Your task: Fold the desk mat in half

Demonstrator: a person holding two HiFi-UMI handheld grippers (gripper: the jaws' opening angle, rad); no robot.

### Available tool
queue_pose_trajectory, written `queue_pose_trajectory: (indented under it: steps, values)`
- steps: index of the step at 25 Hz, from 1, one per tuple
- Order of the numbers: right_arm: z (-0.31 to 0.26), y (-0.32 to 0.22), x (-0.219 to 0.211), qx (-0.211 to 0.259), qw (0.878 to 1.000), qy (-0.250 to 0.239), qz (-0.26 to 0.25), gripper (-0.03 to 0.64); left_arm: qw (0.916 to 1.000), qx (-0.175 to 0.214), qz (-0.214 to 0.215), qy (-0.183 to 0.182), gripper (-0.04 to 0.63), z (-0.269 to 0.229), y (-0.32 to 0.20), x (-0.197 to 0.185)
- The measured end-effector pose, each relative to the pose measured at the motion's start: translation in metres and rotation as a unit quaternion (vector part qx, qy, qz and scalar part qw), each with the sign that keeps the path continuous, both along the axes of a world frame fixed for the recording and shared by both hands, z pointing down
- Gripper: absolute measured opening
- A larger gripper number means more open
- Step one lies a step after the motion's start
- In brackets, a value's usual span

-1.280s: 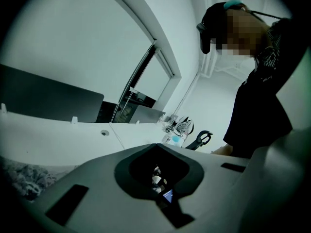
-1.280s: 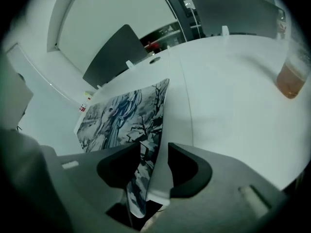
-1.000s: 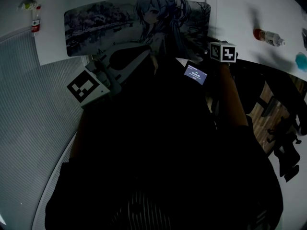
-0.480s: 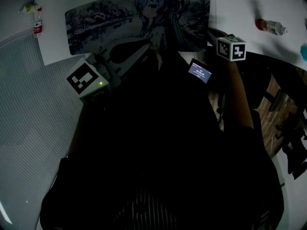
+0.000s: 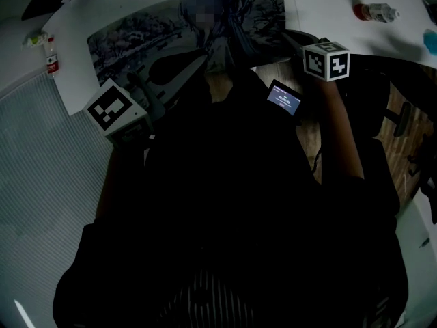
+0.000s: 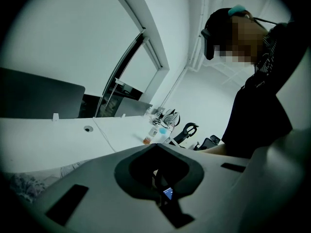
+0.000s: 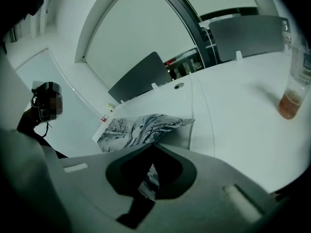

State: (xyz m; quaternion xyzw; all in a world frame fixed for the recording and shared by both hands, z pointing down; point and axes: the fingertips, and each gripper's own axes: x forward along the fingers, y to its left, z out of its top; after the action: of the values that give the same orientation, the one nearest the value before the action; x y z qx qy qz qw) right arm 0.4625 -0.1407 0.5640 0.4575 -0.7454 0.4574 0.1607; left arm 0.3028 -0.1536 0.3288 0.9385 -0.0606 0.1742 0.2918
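bottle (image 7: 293, 84) holds little amber liquid; right gripper (image 7: 148, 177) pinches desk mat (image 7: 143, 126); left gripper (image 6: 157, 181) jaws together.

Printed rectangular desk mat (image 5: 136, 33) lies flat on the white table (image 5: 321, 2), toward its left end. A small red-labelled bottle (image 5: 51, 61) is left of the mat. A clear plastic bottle (image 5: 372, 11) stands far right, well apart from the mat. The left gripper (image 5: 194, 63) is over the mat's near edge and the right gripper (image 5: 290, 38) at its right near corner. A small lit screen (image 5: 283, 98) is nearer, between the two grippers. A dark flat panel (image 7: 141, 76) stands behind the table's far edge.
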Motion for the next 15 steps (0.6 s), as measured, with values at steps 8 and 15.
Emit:
queue_pose_trajectory:
  steps: [8,15]
  values:
    - [-0.015,-0.01,-0.036,-0.009,0.999,0.029,0.036,0.012,0.9987,0.006,0.027,0.042,0.008,-0.009,-0.011,-0.056]
    - [-0.027,-0.041,-0.089,-0.029,0.992,0.041,0.114,0.012,0.9956,0.011,0.017,0.092,0.008,-0.002,-0.051,-0.189]
